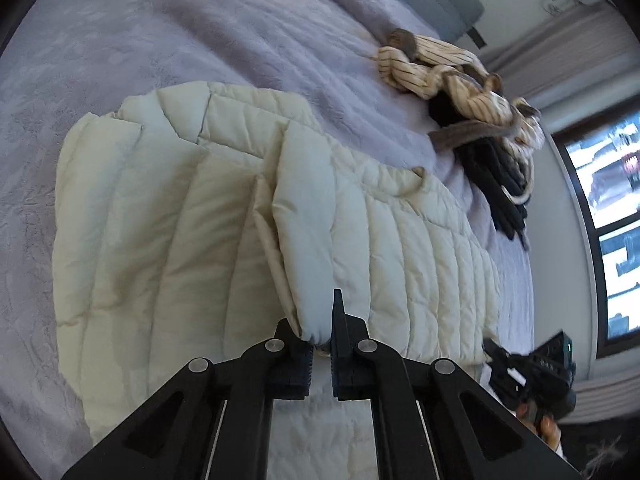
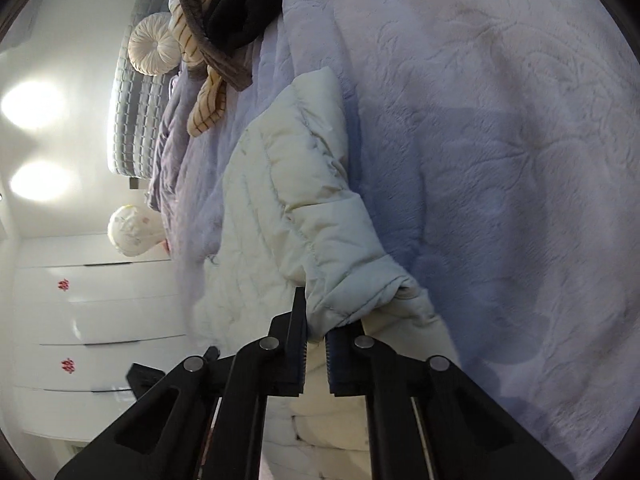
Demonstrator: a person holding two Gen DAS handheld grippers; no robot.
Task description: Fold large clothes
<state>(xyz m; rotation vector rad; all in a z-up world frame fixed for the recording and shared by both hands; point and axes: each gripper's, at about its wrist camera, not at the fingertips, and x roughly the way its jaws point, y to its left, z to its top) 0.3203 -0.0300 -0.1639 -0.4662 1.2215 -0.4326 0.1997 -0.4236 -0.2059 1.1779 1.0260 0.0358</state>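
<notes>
A cream quilted puffer jacket point(image 1: 160, 220) lies spread on a lilac plush bed cover point(image 1: 200, 32). In the left wrist view my left gripper point(image 1: 320, 340) is shut on a raised, folded edge of the jacket, which stands up between the black fingers point(image 1: 339, 320). In the right wrist view my right gripper point(image 2: 316, 336) is shut on a puffy sleeve or hem of the same jacket point(image 2: 280, 184), bunched just ahead of the pads. The other gripper's black body point(image 1: 532, 368), held by a hand, shows at the jacket's lower right corner in the left wrist view.
A heap of clothes lies further up the bed: a cream striped garment point(image 1: 440, 64) over a dark one point(image 1: 496, 176). A round pleated cushion point(image 2: 154, 50) leans on the grey headboard point(image 2: 136, 120). A window point(image 1: 612, 200) and white wardrobe doors point(image 2: 100, 320) flank the bed.
</notes>
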